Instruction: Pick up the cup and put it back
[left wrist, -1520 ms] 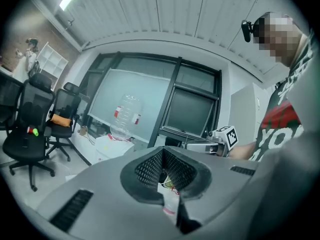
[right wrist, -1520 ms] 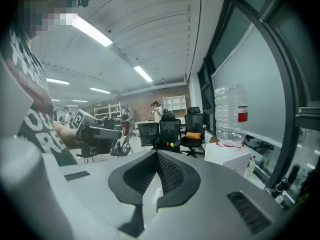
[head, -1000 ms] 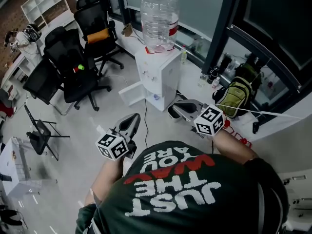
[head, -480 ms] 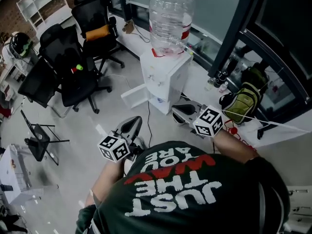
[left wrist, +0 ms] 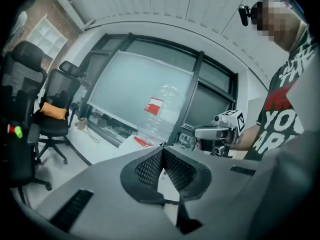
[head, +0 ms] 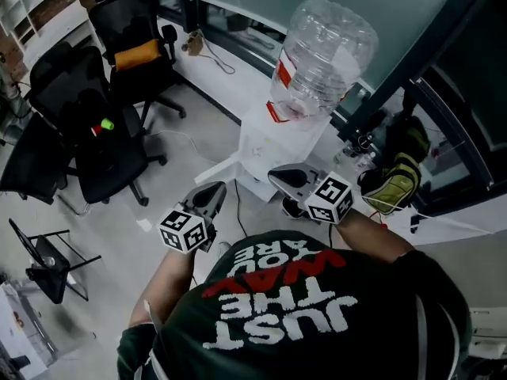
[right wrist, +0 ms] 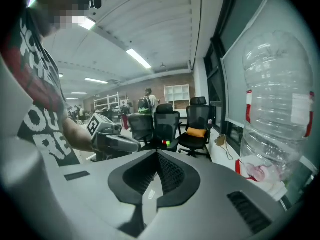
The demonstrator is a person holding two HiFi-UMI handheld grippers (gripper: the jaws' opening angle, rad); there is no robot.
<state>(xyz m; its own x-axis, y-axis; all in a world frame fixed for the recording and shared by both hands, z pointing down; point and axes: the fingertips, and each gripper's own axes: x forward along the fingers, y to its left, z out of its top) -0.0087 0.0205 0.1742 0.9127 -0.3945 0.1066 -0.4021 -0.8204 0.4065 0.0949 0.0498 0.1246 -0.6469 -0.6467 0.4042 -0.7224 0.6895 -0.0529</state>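
1. Black chairs (head: pixel 95 133) stand far to the left of the water cooler (head: pixel 273 145).
2. The left gripper (head: pixel 218 190) is just left of the water cooler. Its jaws are pressed together and hold nothing.
3. The right gripper (head: pixel 277 176) is right in front of the water cooler, jaws together and empty too.
4. Both point toward the water cooler, likely because the cup is kept there.
5. The cup shows in no view, so picking it up has not begun.
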